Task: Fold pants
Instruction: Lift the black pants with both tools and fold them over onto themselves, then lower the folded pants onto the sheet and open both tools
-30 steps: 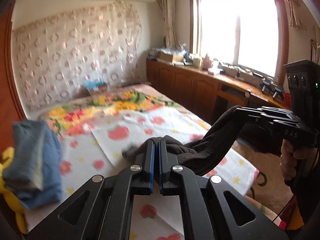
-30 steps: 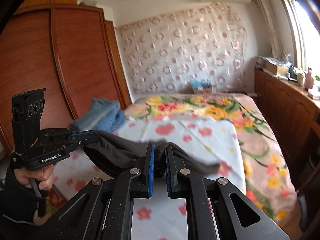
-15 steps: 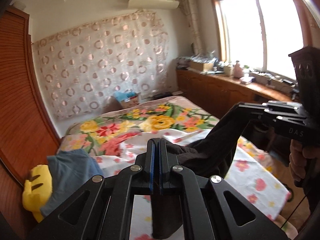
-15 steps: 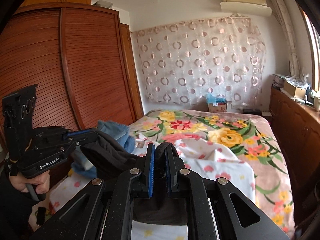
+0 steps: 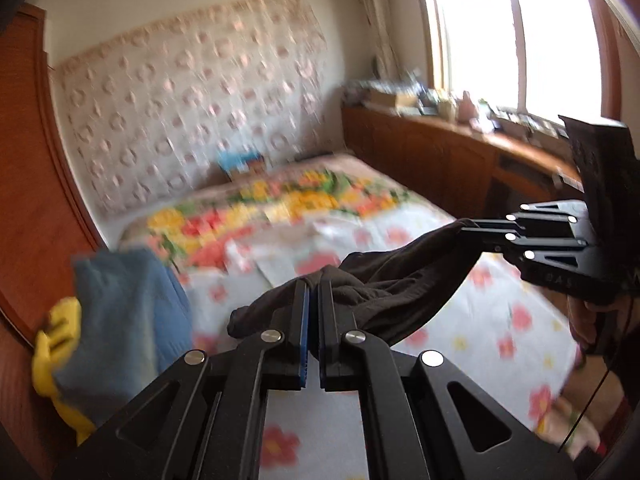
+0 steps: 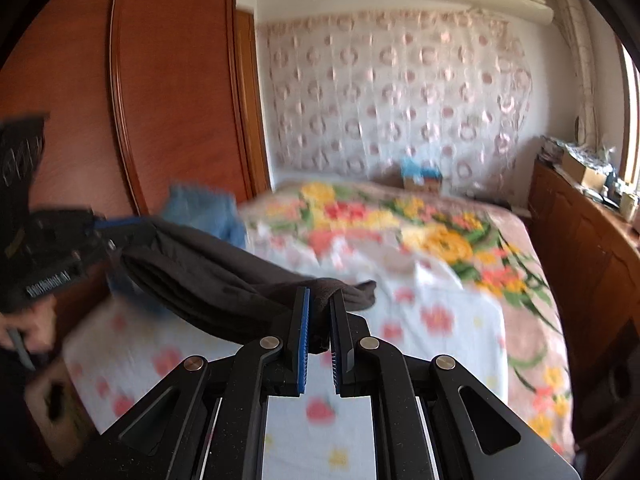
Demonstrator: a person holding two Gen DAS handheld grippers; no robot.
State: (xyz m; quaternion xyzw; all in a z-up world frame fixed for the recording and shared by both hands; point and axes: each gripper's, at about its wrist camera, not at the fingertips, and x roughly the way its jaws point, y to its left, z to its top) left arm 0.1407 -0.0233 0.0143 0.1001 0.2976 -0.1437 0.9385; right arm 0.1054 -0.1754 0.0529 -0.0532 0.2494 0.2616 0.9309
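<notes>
Dark brown pants [image 5: 404, 276] hang stretched in the air between my two grippers, above the flowered bed sheet [image 5: 480, 320]. My left gripper [image 5: 314, 286] is shut on one end of the pants. The right gripper [image 5: 466, 228] shows at the right of the left wrist view, pinching the other end. In the right wrist view the right gripper [image 6: 320, 294] is shut on a bunch of the pants [image 6: 208, 276], and the left gripper [image 6: 120, 226] holds the far end at the left. Both views are blurred.
A folded blue cloth [image 5: 124, 316] lies on a yellow toy [image 5: 56, 344] at the bed's left edge, by a wooden wardrobe [image 6: 160, 92]. A wooden counter [image 5: 440, 148] with clutter runs under the window. A patterned curtain [image 6: 392, 96] hangs behind the bed.
Both grippers have dropped lower toward the bed with the pants still held between them. The pants hang more level and closer to the sheet than half a second ago.
</notes>
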